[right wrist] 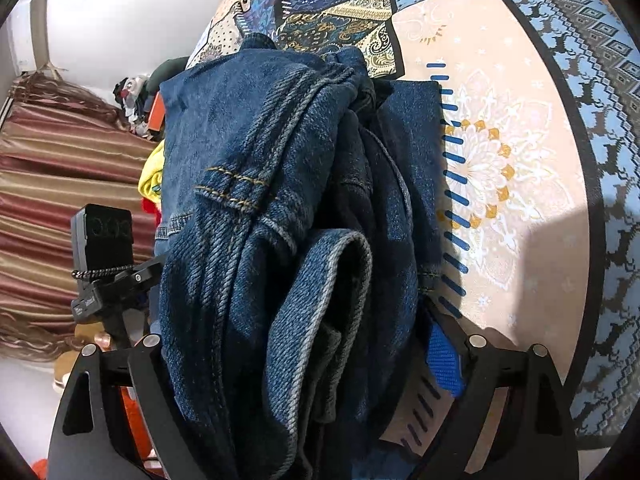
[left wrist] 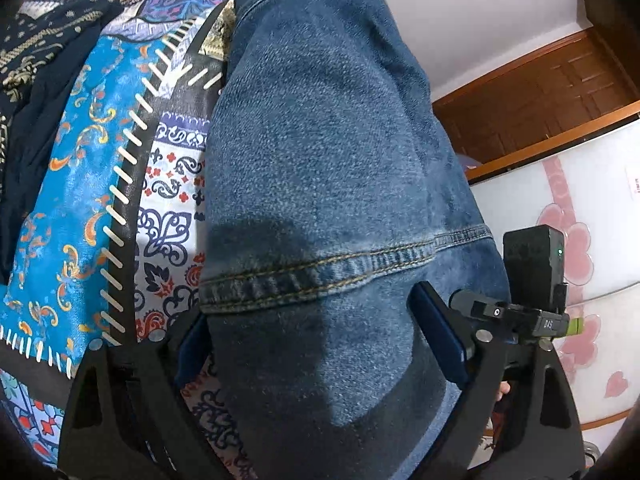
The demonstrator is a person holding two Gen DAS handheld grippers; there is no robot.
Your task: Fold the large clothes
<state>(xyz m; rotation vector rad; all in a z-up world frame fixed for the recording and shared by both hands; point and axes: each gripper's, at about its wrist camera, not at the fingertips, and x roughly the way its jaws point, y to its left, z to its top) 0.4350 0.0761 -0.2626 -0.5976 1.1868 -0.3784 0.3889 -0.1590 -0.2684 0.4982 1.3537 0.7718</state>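
Observation:
A pair of blue denim jeans fills the middle of the left wrist view, one leg with a yellow-stitched hem seam running between my left gripper's wide-spread blue-padded fingers; I cannot tell whether they clamp it. In the right wrist view the jeans are bunched in thick folds over the patterned bedspread. My right gripper has the bunched denim filling the space between its fingers, which stand wide apart around the bundle.
A dark navy gold-patterned garment lies on the bedspread at the left. A wooden door and a white floral cabinet stand to the right. Striped curtains and a pile of clothes lie beyond the bed.

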